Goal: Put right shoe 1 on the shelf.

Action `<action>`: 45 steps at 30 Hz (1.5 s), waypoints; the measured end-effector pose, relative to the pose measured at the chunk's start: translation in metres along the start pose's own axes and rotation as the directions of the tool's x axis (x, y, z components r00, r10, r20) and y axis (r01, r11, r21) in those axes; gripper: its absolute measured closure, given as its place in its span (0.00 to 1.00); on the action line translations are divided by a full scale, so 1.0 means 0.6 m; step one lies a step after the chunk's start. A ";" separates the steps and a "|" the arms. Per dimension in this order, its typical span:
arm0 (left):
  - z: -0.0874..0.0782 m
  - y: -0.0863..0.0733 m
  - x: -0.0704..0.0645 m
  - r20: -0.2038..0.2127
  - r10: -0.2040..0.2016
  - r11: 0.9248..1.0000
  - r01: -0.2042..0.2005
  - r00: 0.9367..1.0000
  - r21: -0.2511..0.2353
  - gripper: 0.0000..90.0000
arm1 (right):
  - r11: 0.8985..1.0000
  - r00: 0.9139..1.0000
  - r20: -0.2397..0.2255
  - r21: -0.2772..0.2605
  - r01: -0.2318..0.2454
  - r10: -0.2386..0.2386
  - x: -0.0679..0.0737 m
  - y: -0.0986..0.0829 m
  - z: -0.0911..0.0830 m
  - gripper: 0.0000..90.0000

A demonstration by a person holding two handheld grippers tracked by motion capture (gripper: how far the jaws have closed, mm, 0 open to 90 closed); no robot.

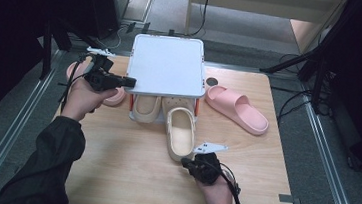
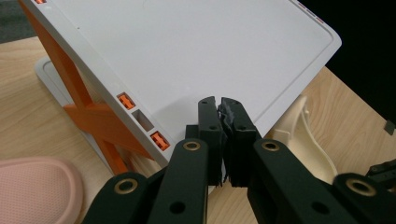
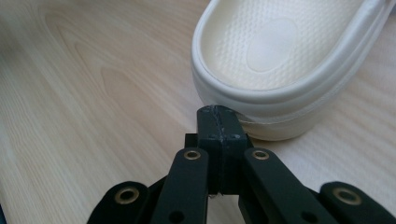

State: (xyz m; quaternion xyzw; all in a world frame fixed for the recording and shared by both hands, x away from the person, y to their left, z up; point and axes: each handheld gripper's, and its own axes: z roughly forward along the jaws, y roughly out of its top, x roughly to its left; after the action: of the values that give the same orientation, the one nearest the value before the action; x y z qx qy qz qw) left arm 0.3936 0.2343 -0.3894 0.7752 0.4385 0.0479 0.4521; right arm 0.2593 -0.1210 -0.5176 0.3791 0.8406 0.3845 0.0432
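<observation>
So, quick rundown of the table:

Work in hand: sliding the cream slipper (image 1: 180, 133) into the lower level of the white shoe rack (image 1: 167, 65) – its toe is already under the shelf edge, heel sticking out toward the bottom of the frame.
Right gripper (image 1: 194, 164): jaws pressed fully together, holding nothing – the tip sits right at the slipper's heel rim in the right gripper view (image 3: 218, 116).
Left gripper (image 1: 129, 82): also closed and empty, tip resting at the rack's left edge, centre-left of the frame.
Neighbours: a second cream slipper (image 1: 146, 107) already under the shelf, pink slippers (image 1: 237, 109) either side of the rack.
Handling: looks like light, squishy foam, a bit grippy on wood. I'd push at the thick heel wall or pinch its rim.
</observation>
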 end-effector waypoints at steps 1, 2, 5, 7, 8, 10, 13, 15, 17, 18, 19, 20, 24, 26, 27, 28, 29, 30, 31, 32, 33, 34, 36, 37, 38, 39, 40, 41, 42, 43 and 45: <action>0.000 0.000 0.000 -0.001 -0.003 1.000 0.003 1.000 0.000 0.97 | 1.000 1.000 -0.003 -0.009 0.003 -0.003 0.000 0.004 0.000 1.00; -0.001 0.000 0.000 -0.003 -0.006 1.000 0.006 1.000 0.001 0.97 | 1.000 1.000 -0.011 -0.027 0.004 -0.005 -0.001 0.010 0.002 1.00; -0.002 -0.001 -0.003 -0.011 0.001 1.000 -0.001 1.000 0.003 0.97 | 0.999 1.000 -0.014 -0.052 -0.002 0.002 0.000 0.023 0.013 1.00; -0.001 -0.001 -0.005 -0.013 0.007 1.000 -0.007 1.000 0.006 0.97 | 0.998 1.000 0.003 -0.055 0.008 -0.008 0.001 0.033 0.018 1.00; 0.000 -0.001 -0.006 -0.013 0.004 1.000 -0.003 1.000 0.004 0.97 | 0.998 1.000 0.011 -0.057 0.011 -0.011 0.000 0.040 0.019 1.00; 0.000 -0.001 -0.006 -0.008 0.006 1.000 -0.006 1.000 0.005 0.97 | 0.997 1.000 0.021 -0.076 0.022 -0.020 -0.004 0.051 0.023 1.00; 0.000 0.000 -0.007 -0.010 0.010 1.000 -0.010 1.000 0.008 0.97 | 0.998 1.000 -0.002 -0.068 0.014 -0.014 -0.016 0.064 0.039 1.00; 0.000 0.000 -0.007 -0.013 0.014 1.000 -0.014 1.000 0.009 0.97 | 0.997 0.999 -0.028 -0.076 0.017 -0.020 -0.026 0.072 0.046 1.00; 0.000 0.000 -0.007 -0.010 0.015 1.000 -0.014 1.000 0.008 0.97 | 0.997 0.999 -0.017 -0.073 0.037 -0.039 -0.028 0.081 0.048 1.00; 0.001 -0.001 -0.008 -0.009 0.012 1.000 -0.012 1.000 0.005 0.97 | 0.997 0.999 0.004 -0.070 0.045 -0.045 -0.030 0.086 0.048 1.00; 0.001 -0.001 -0.008 -0.008 0.013 1.000 -0.012 1.000 0.008 0.97 | 0.997 0.999 0.017 -0.067 0.042 -0.041 -0.032 0.092 0.049 1.00; 0.001 -0.001 -0.008 -0.009 0.014 1.000 -0.014 1.000 0.008 0.97 | 0.997 0.999 0.017 -0.071 0.034 -0.033 -0.036 0.098 0.050 1.00; 0.002 -0.001 -0.011 -0.009 0.019 1.000 -0.018 1.000 0.010 0.97 | 0.997 1.000 -0.008 -0.066 0.028 -0.029 -0.046 0.113 0.059 1.00; 0.002 -0.001 -0.012 -0.008 0.018 1.000 -0.018 1.000 0.009 0.97 | 0.997 0.999 0.000 -0.063 0.048 -0.048 -0.043 0.119 0.065 1.00; 0.002 -0.001 -0.011 -0.007 0.016 1.000 -0.016 1.000 0.007 0.97 | 0.996 0.998 -0.001 -0.063 0.056 -0.056 -0.041 0.122 0.069 1.00; 0.002 -0.002 -0.011 -0.005 0.012 1.000 -0.012 1.000 0.004 0.97 | 0.996 0.998 -0.004 -0.060 0.059 -0.060 -0.040 0.126 0.072 1.00; 0.002 -0.002 -0.011 -0.005 0.009 1.000 -0.009 1.000 0.001 0.97 | 0.996 0.998 -0.005 -0.058 0.067 -0.068 -0.040 0.129 0.076 1.00; 0.002 -0.003 -0.011 -0.004 0.007 1.000 -0.007 1.000 -0.002 0.97 | 0.995 0.997 -0.006 -0.059 0.081 -0.082 -0.040 0.132 0.079 1.00; 0.002 -0.003 -0.011 -0.005 0.008 1.000 -0.008 1.000 -0.003 0.97 | 0.995 0.996 -0.004 -0.054 0.087 -0.088 -0.038 0.135 0.082 1.00; 0.003 -0.003 -0.011 -0.005 0.006 1.000 -0.006 1.000 -0.004 0.97 | 0.994 0.995 -0.003 -0.052 0.099 -0.099 -0.038 0.138 0.084 1.00; 0.002 -0.003 -0.011 -0.004 0.005 1.000 -0.005 1.000 -0.005 0.97 | 0.994 0.995 -0.004 -0.051 0.100 -0.101 -0.037 0.140 0.087 1.00; 0.002 -0.003 -0.011 -0.004 0.008 1.000 -0.008 1.000 -0.002 0.97 | 0.993 0.994 0.010 -0.049 0.105 -0.105 -0.037 0.142 0.089 1.00; 0.002 -0.004 -0.010 -0.003 0.006 1.000 -0.006 1.000 -0.004 0.97 | 0.993 0.995 0.028 -0.061 0.099 -0.097 -0.043 0.142 0.089 1.00; 0.002 -0.004 -0.010 -0.002 0.005 1.000 -0.005 1.000 -0.004 0.97 | 0.994 0.996 0.024 -0.069 0.082 -0.081 -0.048 0.142 0.089 1.00; 0.002 -0.004 -0.010 -0.001 0.005 1.000 -0.005 1.000 -0.005 0.97 | 0.995 0.997 0.030 -0.074 0.067 -0.065 -0.053 0.142 0.088 1.00; 0.002 -0.004 -0.010 0.001 0.005 1.000 -0.005 1.000 -0.007 0.97 | 0.995 0.998 0.032 -0.081 0.061 -0.059 -0.058 0.142 0.089 1.00; 0.002 -0.004 -0.010 0.001 0.005 1.000 -0.005 1.000 -0.007 0.97 | 0.995 0.998 0.031 -0.085 0.053 -0.051 -0.063 0.143 0.089 1.00; 0.002 -0.004 -0.009 0.006 -0.001 1.000 0.001 1.000 -0.007 0.97 | 0.995 0.999 0.029 -0.086 0.041 -0.039 -0.066 0.145 0.090 0.98; 0.002 -0.004 -0.008 0.008 -0.001 1.000 0.001 1.000 -0.006 0.97 | 0.995 0.999 0.028 -0.088 0.037 -0.034 -0.070 0.147 0.091 0.98; 0.001 -0.004 -0.008 0.008 -0.002 1.000 0.002 1.000 -0.005 0.97 | 0.996 0.999 0.036 -0.087 0.036 -0.033 -0.073 0.150 0.093 0.97; 0.001 -0.004 -0.008 0.007 -0.002 1.000 0.002 1.000 -0.003 0.97 | 0.995 0.998 0.047 -0.091 0.039 -0.035 -0.076 0.152 0.094 0.97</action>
State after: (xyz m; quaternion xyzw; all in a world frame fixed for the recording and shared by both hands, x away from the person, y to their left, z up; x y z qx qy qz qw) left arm 0.3893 0.2309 -0.3899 0.7743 0.4377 0.0455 0.4548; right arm 0.3675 -0.0789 -0.5051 0.3699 0.8275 0.4133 0.0870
